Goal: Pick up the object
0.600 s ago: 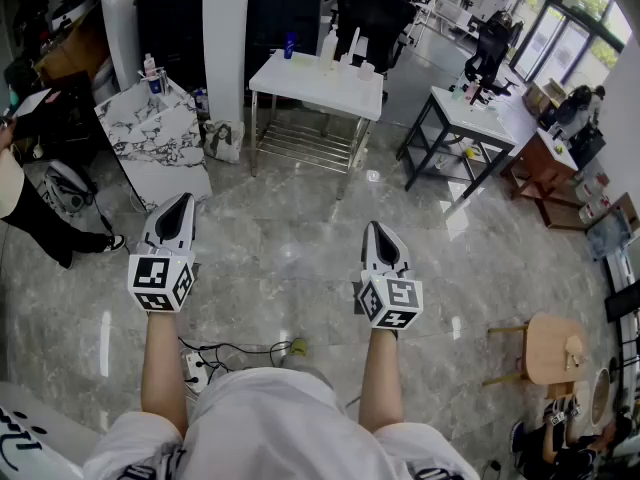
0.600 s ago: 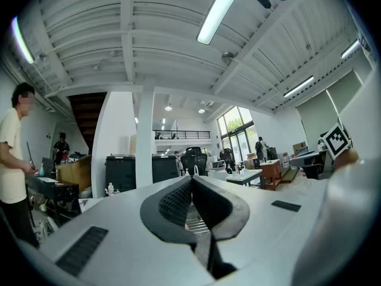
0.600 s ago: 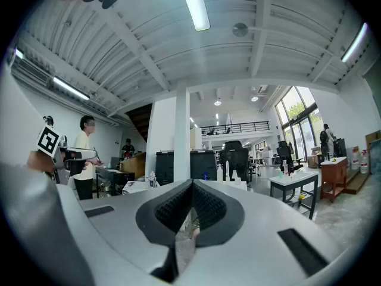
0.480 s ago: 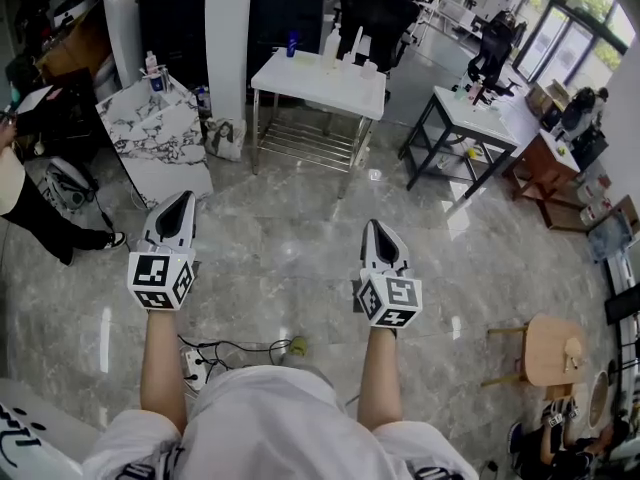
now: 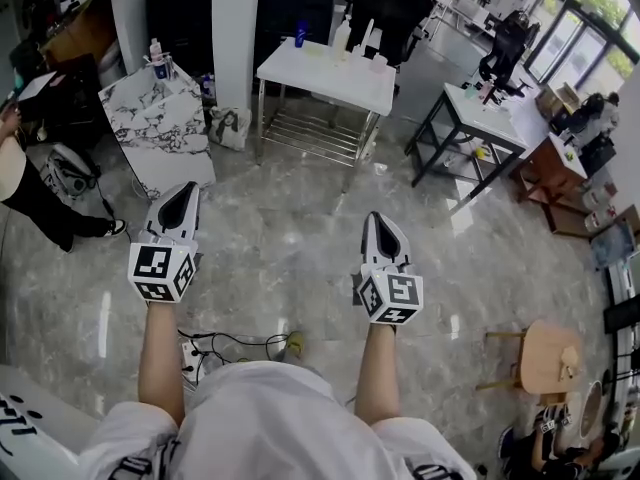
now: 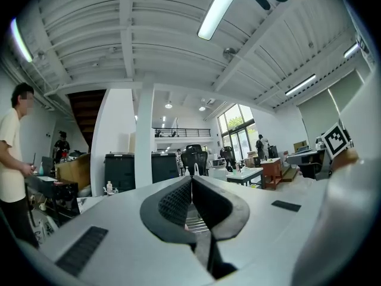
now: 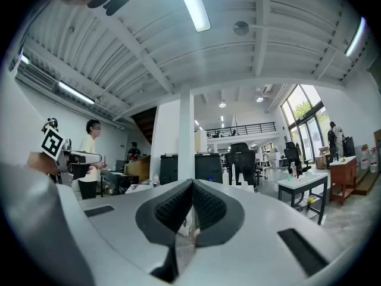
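Nothing in these views marks out which thing is the object to be picked up, so its look and its exact place cannot be told. The likeliest small things are well apart from both grippers.

At the upper middle of the head view stands a white table (image 5: 312,68). On it are a blue bottle (image 5: 300,34) and a few white bottles (image 5: 343,36) (too small to tell what they hold). A dark-framed table (image 5: 468,116) at the upper right carries some small items that cannot be made out.

The left gripper (image 5: 183,193) sits at the left centre of the head view and the right gripper (image 5: 378,226) just right of centre. Both are held over the grey stone floor (image 5: 280,248), with their tips toward the white table.

In the left gripper view the left gripper (image 6: 191,180) has its ribbed pads (image 6: 174,202) pressed together at the tip, with nothing between them. In the right gripper view the right gripper (image 7: 191,183) is likewise clenched on nothing, and the white table's bottles show far beyond its tip.
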